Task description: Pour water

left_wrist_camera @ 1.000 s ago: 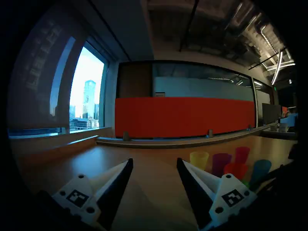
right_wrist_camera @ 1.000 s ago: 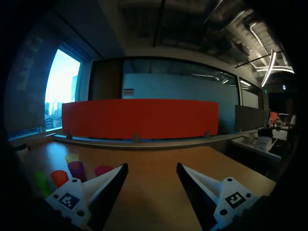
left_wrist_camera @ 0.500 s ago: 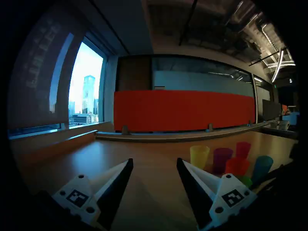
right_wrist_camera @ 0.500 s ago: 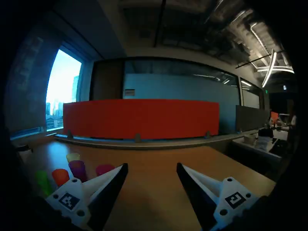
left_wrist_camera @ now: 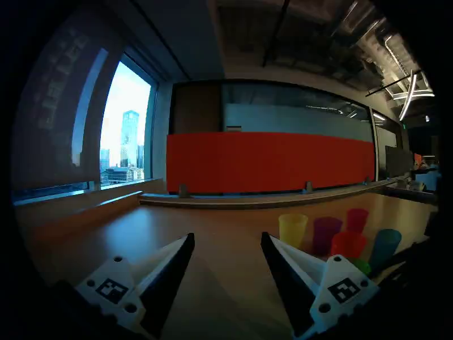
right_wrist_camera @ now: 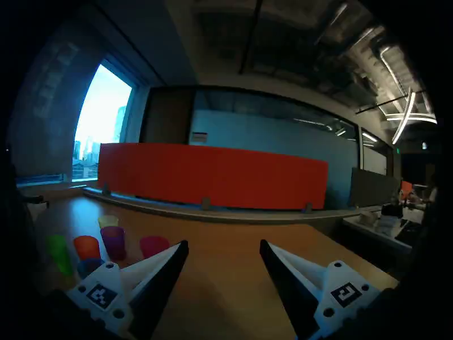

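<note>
While left gripper (left_wrist_camera: 227, 237) and right gripper (right_wrist_camera: 223, 245) gape empty, the cups (left_wrist_camera: 324, 232) stand between them.

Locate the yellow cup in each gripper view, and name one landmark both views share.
Left gripper view: yellow cup lower right of centre, left of the purple cup.
Right gripper view: yellow cup lower left, just behind the purple cup.
Shared landmark: the red partition across the background.

Dim office, long wooden table (left_wrist_camera: 215, 226)
We see a red partition (left_wrist_camera: 266, 164) behind it, a bright window (left_wrist_camera: 125, 141) with city towers at left, a glass wall (left_wrist_camera: 294, 116) above, and strip lights (left_wrist_camera: 409, 102) overhead.
</note>
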The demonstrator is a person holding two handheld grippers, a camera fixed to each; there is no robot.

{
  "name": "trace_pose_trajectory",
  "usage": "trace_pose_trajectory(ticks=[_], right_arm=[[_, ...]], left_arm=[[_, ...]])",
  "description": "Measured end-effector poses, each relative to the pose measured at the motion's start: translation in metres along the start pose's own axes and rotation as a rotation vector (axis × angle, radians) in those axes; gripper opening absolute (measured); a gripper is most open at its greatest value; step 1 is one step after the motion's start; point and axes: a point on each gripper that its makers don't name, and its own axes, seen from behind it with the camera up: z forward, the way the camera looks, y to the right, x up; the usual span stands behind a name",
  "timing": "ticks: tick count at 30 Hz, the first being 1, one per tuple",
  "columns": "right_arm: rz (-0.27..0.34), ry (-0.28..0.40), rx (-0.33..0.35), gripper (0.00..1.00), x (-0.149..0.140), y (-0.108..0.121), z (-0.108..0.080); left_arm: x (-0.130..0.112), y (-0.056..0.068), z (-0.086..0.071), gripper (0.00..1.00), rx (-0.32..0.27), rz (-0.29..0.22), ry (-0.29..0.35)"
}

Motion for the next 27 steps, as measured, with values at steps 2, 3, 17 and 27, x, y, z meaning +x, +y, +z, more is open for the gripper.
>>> trace_pose_trajectory(ticks=[2, 3, 17, 27], right_arm=[[-0.006, 0.009, 0.0, 0.98, -0.001, -0.001, 0.001], [-0.009, 0.013, 0.0, 0.98, -0.001, -0.001, 0.002], [0.07, 0.068, -0.035, 0.99, -0.013, 0.015, 0.011], [0.102, 0.063, -0.03, 0.99, -0.019, 0.024, 0.018]], left_arm=[[0.0, 0.0, 0.0, 0.86, 0.0, 0.0, 0.0], [0.0, 0.0, 0.0, 0.86, 0.0, 0.0, 0.0], [0.001, 0.0, 0.0, 0.86, 0.0, 0.0, 0.0], [0.0, 0.001, 0.001, 0.86, 0.0, 0.0, 0.0]])
